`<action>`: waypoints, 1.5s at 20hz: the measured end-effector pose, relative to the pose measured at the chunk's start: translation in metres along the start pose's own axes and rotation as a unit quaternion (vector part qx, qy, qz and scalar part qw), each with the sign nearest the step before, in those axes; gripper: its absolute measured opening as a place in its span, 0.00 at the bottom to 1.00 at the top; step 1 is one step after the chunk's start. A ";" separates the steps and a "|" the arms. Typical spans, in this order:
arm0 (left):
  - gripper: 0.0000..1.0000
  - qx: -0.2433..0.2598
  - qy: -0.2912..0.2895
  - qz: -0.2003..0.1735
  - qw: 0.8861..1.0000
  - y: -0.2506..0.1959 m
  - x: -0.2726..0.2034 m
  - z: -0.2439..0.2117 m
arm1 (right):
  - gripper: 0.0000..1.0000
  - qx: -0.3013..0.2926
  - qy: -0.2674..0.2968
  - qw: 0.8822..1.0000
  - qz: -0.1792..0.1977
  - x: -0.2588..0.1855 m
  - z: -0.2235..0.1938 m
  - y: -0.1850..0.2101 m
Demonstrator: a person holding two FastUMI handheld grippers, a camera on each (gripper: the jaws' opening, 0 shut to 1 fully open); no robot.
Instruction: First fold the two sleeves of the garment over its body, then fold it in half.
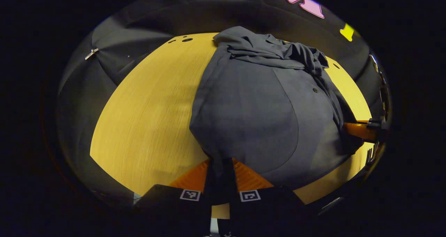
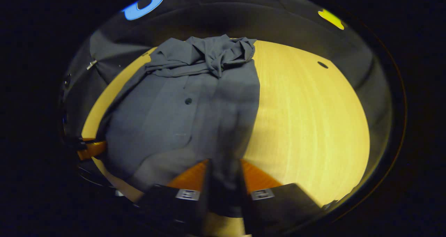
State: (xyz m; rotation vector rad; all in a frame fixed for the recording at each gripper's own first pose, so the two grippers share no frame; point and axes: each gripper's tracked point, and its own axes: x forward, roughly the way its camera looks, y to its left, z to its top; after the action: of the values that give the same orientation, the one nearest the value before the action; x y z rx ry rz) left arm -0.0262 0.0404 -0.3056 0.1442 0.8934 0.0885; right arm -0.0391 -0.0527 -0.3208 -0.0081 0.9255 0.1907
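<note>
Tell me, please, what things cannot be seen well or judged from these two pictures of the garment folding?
- Left gripper view: the garment hem is hidden inside the left gripper, between its fingers.
- Right gripper view: the same at the right gripper; its fingers are blurred.
- Both views: the sleeves are lost in the bunched cloth at the far end.
- The table under the garment is covered.

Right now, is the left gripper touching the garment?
Touching. In the left gripper view the left gripper has both fingers closed on the near hem of the garment, with cloth pinched between them above the table.
</note>
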 end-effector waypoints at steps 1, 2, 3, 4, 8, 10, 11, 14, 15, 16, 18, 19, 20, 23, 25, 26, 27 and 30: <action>0.28 -0.002 -0.001 -0.001 1.000 -0.003 0.001 0.001 | 0.25 -0.003 0.006 1.000 0.003 -0.001 0.000 0.000; 0.16 -0.001 -0.002 -0.001 1.000 -0.005 0.000 0.001 | 0.20 -0.005 0.003 1.000 0.008 0.003 0.001 -0.001; 0.12 -0.001 -0.003 -0.001 1.000 -0.006 0.000 0.001 | 0.15 -0.004 0.008 1.000 0.014 0.003 -0.002 0.002; 0.06 0.001 -0.006 -0.003 1.000 -0.005 0.000 0.001 | 0.10 -0.006 0.009 1.000 0.020 0.002 0.000 0.002; 0.06 -0.020 -0.022 -0.004 1.000 -0.009 -0.004 0.008 | 0.06 -0.014 0.000 1.000 0.028 0.001 0.004 0.003; 0.05 -0.044 -0.034 -0.018 0.998 -0.012 -0.013 0.015 | 0.05 -0.014 -0.007 0.999 0.032 -0.005 0.010 0.003; 0.05 -0.056 -0.041 -0.025 0.997 -0.014 -0.017 0.022 | 0.05 -0.015 -0.012 0.999 0.034 -0.008 0.013 0.004; 0.05 -0.112 -0.081 -0.055 0.989 -0.020 -0.045 0.061 | 0.05 -0.010 -0.058 0.997 0.044 -0.025 0.041 0.008; 0.05 -0.120 -0.092 -0.063 0.987 -0.021 -0.052 0.075 | 0.05 -0.006 -0.063 0.997 0.048 -0.027 0.047 0.011; 0.05 -0.123 -0.101 -0.066 0.985 -0.021 -0.057 0.086 | 0.05 -0.003 -0.068 0.996 0.052 -0.029 0.055 0.014; 0.06 -0.124 -0.118 -0.073 0.983 -0.021 -0.065 0.106 | 0.05 -0.001 -0.086 0.994 0.060 -0.033 0.078 0.020; 0.05 -0.122 -0.135 -0.078 0.980 -0.022 -0.072 0.125 | 0.05 0.000 -0.100 0.993 0.069 -0.035 0.099 0.025; 0.05 -0.116 -0.153 -0.081 0.978 -0.022 -0.079 0.147 | 0.05 -0.004 -0.112 0.991 0.075 -0.037 0.117 0.030; 0.02 -0.117 -0.180 -0.085 0.973 -0.020 -0.086 0.180 | 0.05 -0.016 -0.137 0.987 0.081 -0.037 0.150 0.033; 0.05 -0.123 -0.199 -0.085 0.969 -0.019 -0.088 0.204 | 0.06 -0.018 -0.153 0.985 0.082 -0.034 0.174 0.033; 0.05 -0.126 -0.209 -0.086 0.966 -0.018 -0.088 0.217 | 0.06 -0.017 -0.160 0.984 0.082 -0.032 0.184 0.033; 0.05 -0.128 -0.220 -0.086 0.963 -0.017 -0.088 0.232 | 0.06 -0.014 -0.169 0.982 0.083 -0.031 0.198 0.033; 0.05 -0.132 -0.246 -0.084 0.957 -0.011 -0.084 0.272 | 0.05 -0.017 -0.190 0.978 0.080 -0.026 0.233 0.032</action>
State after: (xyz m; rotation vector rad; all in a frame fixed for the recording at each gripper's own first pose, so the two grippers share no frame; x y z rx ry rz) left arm 0.1340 -0.0063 -0.0751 -0.1573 0.3871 0.0101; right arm 0.1247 -0.0047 -0.1576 0.0689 0.5406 0.3448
